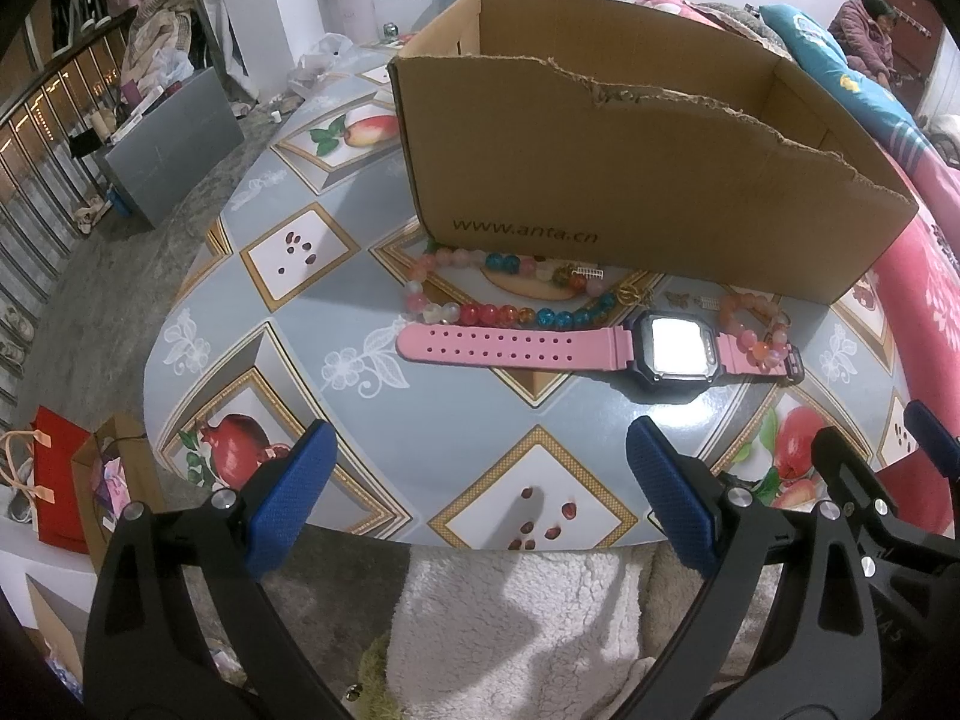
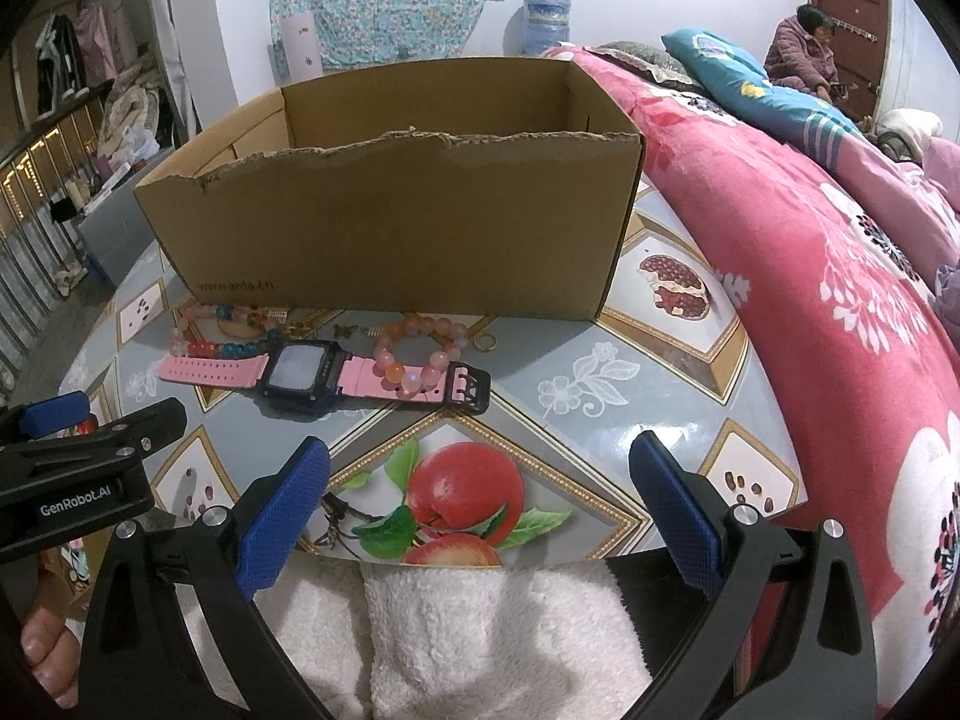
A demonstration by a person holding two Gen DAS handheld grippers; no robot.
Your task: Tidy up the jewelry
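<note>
Left gripper and right gripper hover spread wide, empty, over the bench edge. Ahead lie a pink watch, a multicolored bead string and orange bracelet touching its strap. Small charms by the box blur.

"www.anta.cn" printed on cardboard box front wall; "GenRobot.AI" on left gripper body.

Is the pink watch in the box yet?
No. The watch lies flat on the table in front of the box.
</note>
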